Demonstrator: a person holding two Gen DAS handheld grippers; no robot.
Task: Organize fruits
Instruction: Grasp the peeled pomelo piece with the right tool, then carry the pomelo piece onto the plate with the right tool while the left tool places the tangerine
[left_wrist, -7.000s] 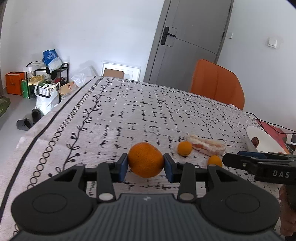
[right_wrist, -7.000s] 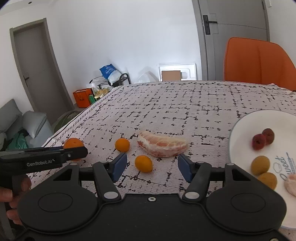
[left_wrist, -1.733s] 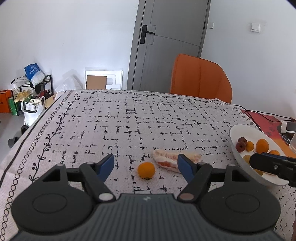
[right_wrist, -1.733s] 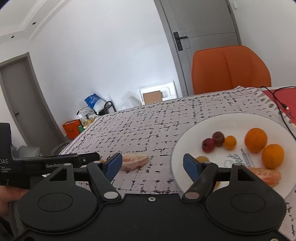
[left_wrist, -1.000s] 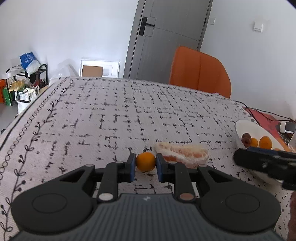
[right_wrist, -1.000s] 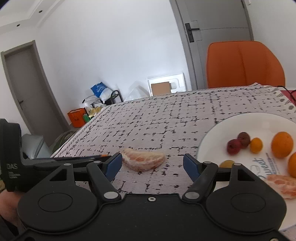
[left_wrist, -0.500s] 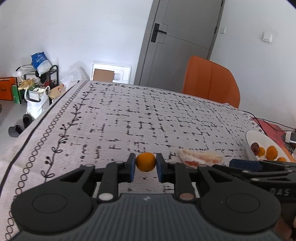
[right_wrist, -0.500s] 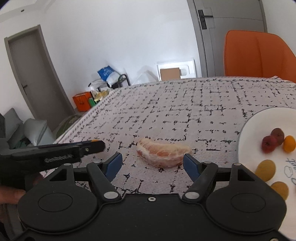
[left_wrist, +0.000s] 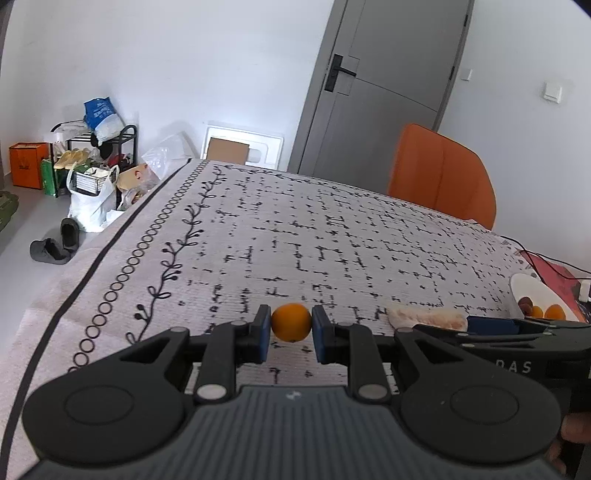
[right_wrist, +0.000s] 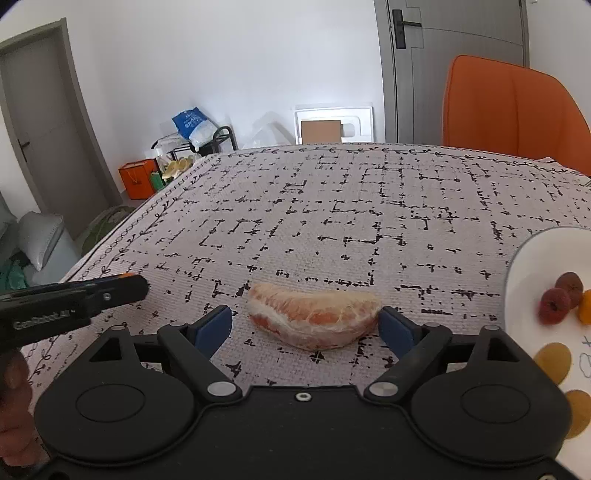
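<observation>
My left gripper is shut on a small orange fruit and holds it a little above the patterned tablecloth. A peeled pomelo segment lies on the cloth; it also shows in the left wrist view. My right gripper is open, its blue pads on either side of the segment. The white plate at the right holds several small fruits, among them two dark red ones. The plate also shows in the left wrist view.
An orange chair stands at the table's far side. The table's left edge drops to the floor, where bags and a rack stand. A red cable lies by the plate. The left gripper's body reaches in from the left.
My left gripper has lifted and turned left with the small orange fruit in it. My right gripper has come closer to the pomelo segment, which now lies between its open pads.
</observation>
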